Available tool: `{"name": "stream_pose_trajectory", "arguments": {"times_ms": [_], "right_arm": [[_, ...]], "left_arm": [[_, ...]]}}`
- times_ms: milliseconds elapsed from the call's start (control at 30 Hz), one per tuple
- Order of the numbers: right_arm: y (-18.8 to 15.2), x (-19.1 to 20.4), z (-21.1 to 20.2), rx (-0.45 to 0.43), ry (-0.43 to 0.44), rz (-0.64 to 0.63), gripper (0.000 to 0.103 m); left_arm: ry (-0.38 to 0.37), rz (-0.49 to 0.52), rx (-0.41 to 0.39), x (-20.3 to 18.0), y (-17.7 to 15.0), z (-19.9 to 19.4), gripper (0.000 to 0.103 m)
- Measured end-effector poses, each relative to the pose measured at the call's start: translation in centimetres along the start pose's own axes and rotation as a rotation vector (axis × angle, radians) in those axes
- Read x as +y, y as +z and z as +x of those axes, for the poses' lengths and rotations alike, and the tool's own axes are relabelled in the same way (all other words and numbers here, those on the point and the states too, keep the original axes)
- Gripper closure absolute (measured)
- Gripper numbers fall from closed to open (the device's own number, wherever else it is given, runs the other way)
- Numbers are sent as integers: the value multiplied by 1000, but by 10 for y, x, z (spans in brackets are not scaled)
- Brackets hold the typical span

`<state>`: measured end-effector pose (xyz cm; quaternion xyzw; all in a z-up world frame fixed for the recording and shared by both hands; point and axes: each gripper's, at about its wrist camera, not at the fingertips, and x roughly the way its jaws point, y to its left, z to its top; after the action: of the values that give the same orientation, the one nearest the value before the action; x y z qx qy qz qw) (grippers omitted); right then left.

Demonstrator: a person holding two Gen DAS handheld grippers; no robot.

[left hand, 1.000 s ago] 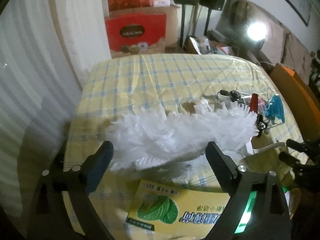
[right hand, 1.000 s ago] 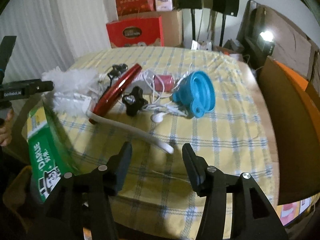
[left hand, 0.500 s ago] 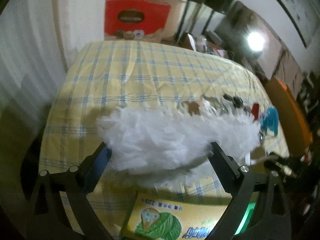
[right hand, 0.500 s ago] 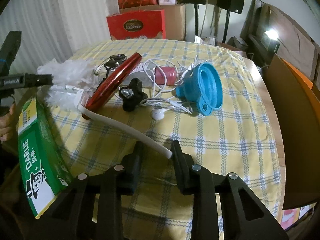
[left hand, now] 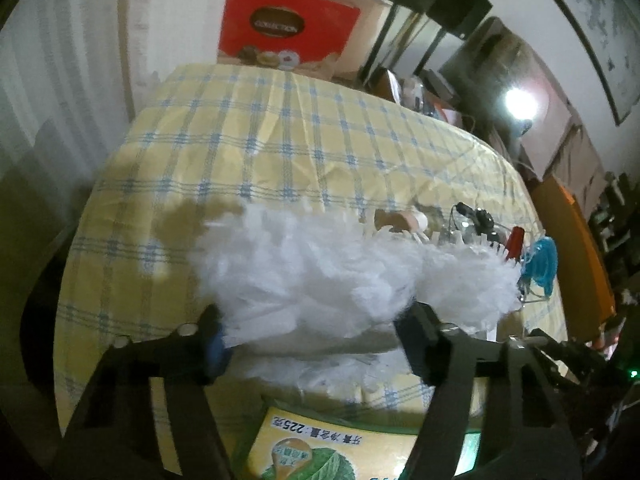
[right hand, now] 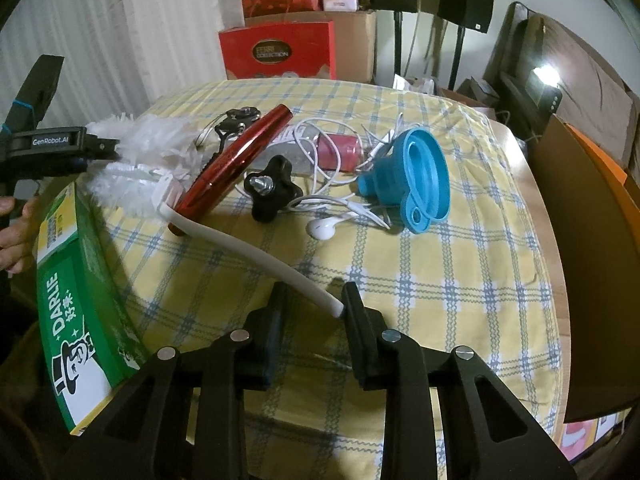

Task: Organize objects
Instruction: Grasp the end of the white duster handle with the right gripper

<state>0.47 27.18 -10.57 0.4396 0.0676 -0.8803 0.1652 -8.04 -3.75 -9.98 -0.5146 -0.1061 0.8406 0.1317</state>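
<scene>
Left tongs (left hand: 316,340) are closing on the fluffy white head of the duster (left hand: 320,276), which fills the gap between the two fingers and presses against both pads. In the right wrist view these same tongs (right hand: 102,148) enter at nine o'clock, with a person's hand (right hand: 14,236) just below them. A green toothpaste box (right hand: 76,312) stands tilted at the near left edge of the surface (right hand: 460,272), which wears a yellow and blue checked cloth.

From the white head the duster's handle (right hand: 256,256) runs toward five o'clock across the cloth, and its free end sits between the fingers of the right tongs (right hand: 314,304), touching the right finger. These tongs stand narrowly apart; whether both pads press the handle I cannot tell.

Toward twelve o'clock of the handle lies a red tube (right hand: 236,160), its lower end resting over the handle. Just right of it are a black star knob (right hand: 272,192), a tangle of white earphones (right hand: 324,228) and a pink cylinder (right hand: 340,152). Farther right a blue funnel (right hand: 416,180) lies on its side, touching the cable.
</scene>
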Motion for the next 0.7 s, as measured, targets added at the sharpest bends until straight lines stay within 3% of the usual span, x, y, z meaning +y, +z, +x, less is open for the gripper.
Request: {"name": "stream_pose_trajectory", "arguments": {"times_ms": [100, 200, 433, 700], "right_arm": [[1, -1, -1, -5, 2, 13, 77], [1, -2, 0, 0, 10, 24, 77], [3, -2, -4, -7, 14, 33, 77], [7, -1, -11, -26, 23, 44, 78]], "left_arm": [[16, -8, -20, 4, 0, -6, 65], [46, 26, -31, 1, -2, -10, 70], [93, 59, -57, -11, 0, -22, 74], [66, 16, -93, -4, 6, -37, 75]]}}
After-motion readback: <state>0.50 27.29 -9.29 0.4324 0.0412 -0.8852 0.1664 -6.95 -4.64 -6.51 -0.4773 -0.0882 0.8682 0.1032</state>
